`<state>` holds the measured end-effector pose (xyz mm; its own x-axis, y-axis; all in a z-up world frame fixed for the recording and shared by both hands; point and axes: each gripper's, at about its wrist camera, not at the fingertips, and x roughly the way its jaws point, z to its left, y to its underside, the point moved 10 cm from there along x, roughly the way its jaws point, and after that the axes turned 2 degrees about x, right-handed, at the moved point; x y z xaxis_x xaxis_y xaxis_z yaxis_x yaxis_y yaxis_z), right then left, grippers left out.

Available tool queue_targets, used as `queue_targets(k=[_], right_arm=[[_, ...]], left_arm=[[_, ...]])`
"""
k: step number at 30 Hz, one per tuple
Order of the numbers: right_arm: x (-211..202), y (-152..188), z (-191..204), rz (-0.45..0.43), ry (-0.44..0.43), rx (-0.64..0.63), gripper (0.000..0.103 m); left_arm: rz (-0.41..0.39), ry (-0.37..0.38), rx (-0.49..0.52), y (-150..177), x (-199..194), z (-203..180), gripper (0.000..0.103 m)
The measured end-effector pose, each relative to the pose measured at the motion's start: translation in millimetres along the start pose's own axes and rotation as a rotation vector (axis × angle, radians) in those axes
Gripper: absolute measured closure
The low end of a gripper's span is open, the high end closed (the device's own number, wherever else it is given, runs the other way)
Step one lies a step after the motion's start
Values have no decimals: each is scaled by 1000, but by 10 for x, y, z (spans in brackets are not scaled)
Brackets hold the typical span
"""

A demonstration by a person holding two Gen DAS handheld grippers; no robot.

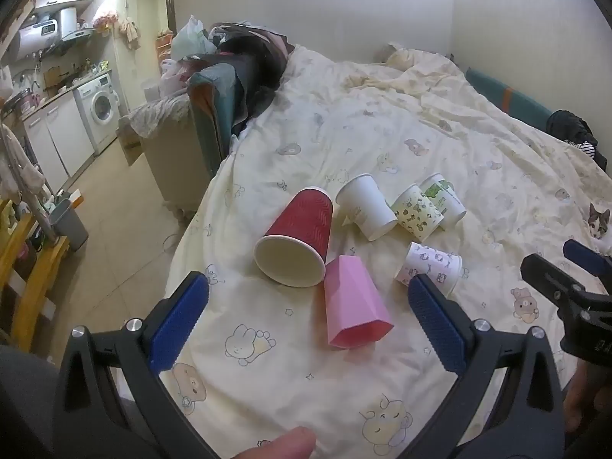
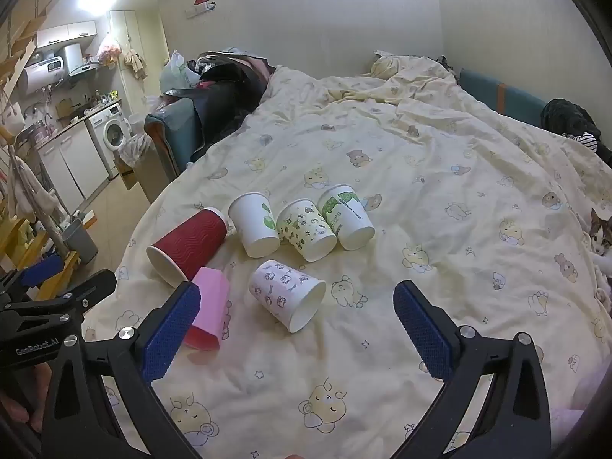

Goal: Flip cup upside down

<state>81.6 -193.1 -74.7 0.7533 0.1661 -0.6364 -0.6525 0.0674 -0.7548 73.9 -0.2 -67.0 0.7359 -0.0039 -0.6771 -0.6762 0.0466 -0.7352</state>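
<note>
Several cups lie on their sides on the bed's cream quilt (image 1: 382,134), mouths toward me. A red ribbed cup (image 1: 296,239) (image 2: 187,244) and a pink faceted cup (image 1: 354,306) (image 2: 208,310) lie nearest the left. A white cup with purple print (image 1: 430,266) (image 2: 287,294) lies in front of a row of three paper cups: white (image 1: 365,206) (image 2: 254,225), green-patterned (image 1: 417,212) (image 2: 306,233) and green-logo (image 1: 443,199) (image 2: 346,216). My left gripper (image 1: 310,325) is open, just short of the pink cup. My right gripper (image 2: 298,329) is open, just short of the purple-print cup.
The bed's left edge drops to a tiled floor with a grey bin (image 1: 69,223). A cat (image 1: 598,222) (image 2: 600,239) sits at the right edge of the bed. A pile of clothes and bags (image 1: 237,49) is at the far left of the bed.
</note>
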Motion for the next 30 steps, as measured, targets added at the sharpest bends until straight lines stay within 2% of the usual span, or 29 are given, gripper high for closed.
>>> queue_targets(k=[30], right_arm=[[3,11,9,9,1,-1,0]], left_arm=[[-3,-1,-3,16,9,-12,0]])
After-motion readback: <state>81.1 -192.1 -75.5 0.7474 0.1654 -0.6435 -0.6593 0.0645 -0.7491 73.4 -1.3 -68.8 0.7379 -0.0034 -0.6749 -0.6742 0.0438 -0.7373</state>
